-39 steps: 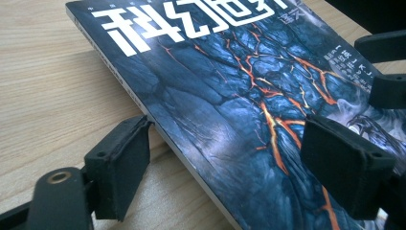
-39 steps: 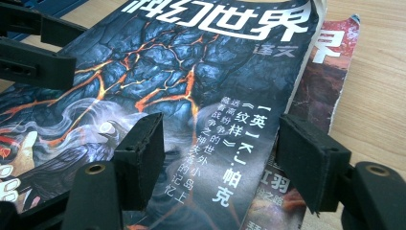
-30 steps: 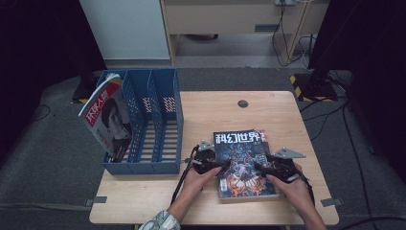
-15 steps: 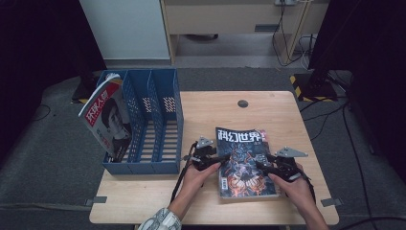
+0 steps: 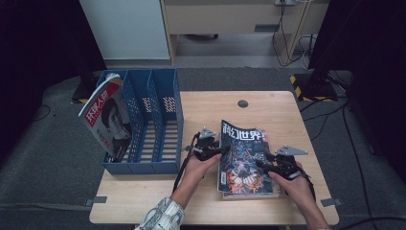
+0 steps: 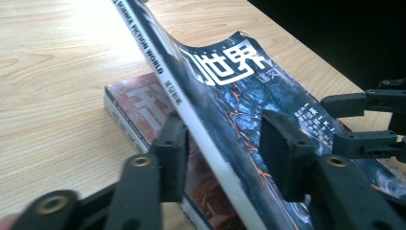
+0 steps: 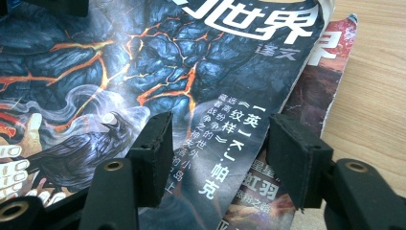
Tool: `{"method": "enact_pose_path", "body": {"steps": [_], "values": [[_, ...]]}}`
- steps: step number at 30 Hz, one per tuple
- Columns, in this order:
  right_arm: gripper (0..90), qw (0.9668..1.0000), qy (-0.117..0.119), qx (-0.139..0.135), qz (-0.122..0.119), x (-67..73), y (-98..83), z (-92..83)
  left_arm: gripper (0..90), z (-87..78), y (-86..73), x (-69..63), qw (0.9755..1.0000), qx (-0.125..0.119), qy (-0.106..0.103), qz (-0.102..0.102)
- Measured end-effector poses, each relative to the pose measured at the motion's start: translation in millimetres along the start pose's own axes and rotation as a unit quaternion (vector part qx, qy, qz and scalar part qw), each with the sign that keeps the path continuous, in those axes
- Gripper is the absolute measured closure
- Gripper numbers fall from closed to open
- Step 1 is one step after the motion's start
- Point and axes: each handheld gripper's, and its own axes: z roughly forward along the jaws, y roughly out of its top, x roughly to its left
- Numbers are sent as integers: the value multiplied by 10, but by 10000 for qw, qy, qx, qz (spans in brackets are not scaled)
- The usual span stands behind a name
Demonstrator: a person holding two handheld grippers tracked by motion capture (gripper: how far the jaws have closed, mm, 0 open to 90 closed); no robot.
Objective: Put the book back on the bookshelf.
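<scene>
A science-fiction magazine (image 5: 242, 158) is seen near the front right corner of the worktop (image 5: 268, 105), its spine edge raised off a second magazine (image 6: 143, 108) lying beneath it. The spine is straddled by the left hand-held gripper (image 5: 214, 149), whose jaws have just been closing; a gap remains on the right jaw's side. The right hand-held gripper (image 5: 264, 165) is held part open over the cover, nothing gripped.
</scene>
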Motion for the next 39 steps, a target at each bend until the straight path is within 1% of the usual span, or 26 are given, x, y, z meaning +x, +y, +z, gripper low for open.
{"method": "enact_pose_path", "body": {"steps": [2, 4, 5, 7, 9, 11, 13, 15, 16, 17, 18, 19, 20, 21, 23, 25, 27, 28, 30, 34, 36, 37, 39], "values": [[436, 10000, 2, 12, 1, -2, 2, -1, 650, 5, -14, -6, 10000, -25, 5, -16], [440, 10000, 1, 8, -2, -4, 3, -1, 671, 7, -33, -18, 10000, -7, -12, -53], [440, 10000, -7, 7, -10, -3, 3, 0, 676, 1, -44, -21, 10000, -16, 13, -47], [443, 10000, -14, -1, -23, 0, 1, -1, 684, -17, -73, -32, 9999, -80, 4, -138], [443, 10000, -2, 0, -32, 4, 1, 1, 686, -50, -107, -49, 9999, -114, 4, -121], [442, 10000, 23, -3, 7, 18, 0, 5, 684, -91, -143, -62, 9999, -132, 36, -93], [436, 10000, 72, 10, -10, 15, 5, 11, 683, -130, -175, -67, 9999, -121, 29, -112], [411, 9999, 130, 18, 31, 9, 19, 30, 681, -152, -204, -79, 9998, -138, 23, -158], [399, 9999, 136, 12, 67, 3, 31, 48, 680, -161, -213, -79, 9998, -111, 13, -140], [388, 9998, 145, -12, 134, -10, 46, 70, 680, -162, -222, -86, 9998, -127, 14, -167], [376, 9997, 156, -22, 201, -27, 72, 107, 679, -164, -224, -86, 9998, -111, 19, -141], [365, 9997, 163, -8, 191, -38, 92, 129, 677, -165, -222, -87, 9999, -100, 20, -130], [352, 9995, 173, 8, 273, -40, 122, 156, 676, -164, -217, -84, 9999, -84, 7, -130], [339, 9994, 170, 36, 285, -50, 148, 179, 672, -158, -208, -78, 9999, -38, 4, -120], [339, 9993, 173, 82, 308, -65, 181, 211, 642, -141, -194, -64, 9999, 85, -14, -69], [360, 9992, 211, 94, 322, -92, 194, 218, 588, -115, -177, -35, 9995, 268, -119, -70], [383, 9993, 218, 94, 287, -101, 192, 212, 554, -86, -159, -10, 9991, 320, -250, -156], [385, 9993, 222, 96, 271, -102, 190, 211, 537, -65, -146, -11, 9988, 345, -283, -206], [399, 9995, 199, 86, 223, -102, 188, 212, 501, -21, -109, -24, 9986, 408, -303, -156], [434, 9998, 163, 92, 113, -111, 180, 205, 478, 56, -11, -39, 9982, 447, -374, -138], [443, 9998, 159, 82, 108, -113, 178, 202, 467, 89, 30, -32, 9981, 442, -400, -157], [447, 9998, 150, 85, 77, -117, 176, 201, 467, 106, 43, -36, 9980, 436, -405, -215], [454, 9998, 145, 61, 80, -117, 174, 200, 467, 138, 61, -20, 9978, 464, -404, -256]]}}
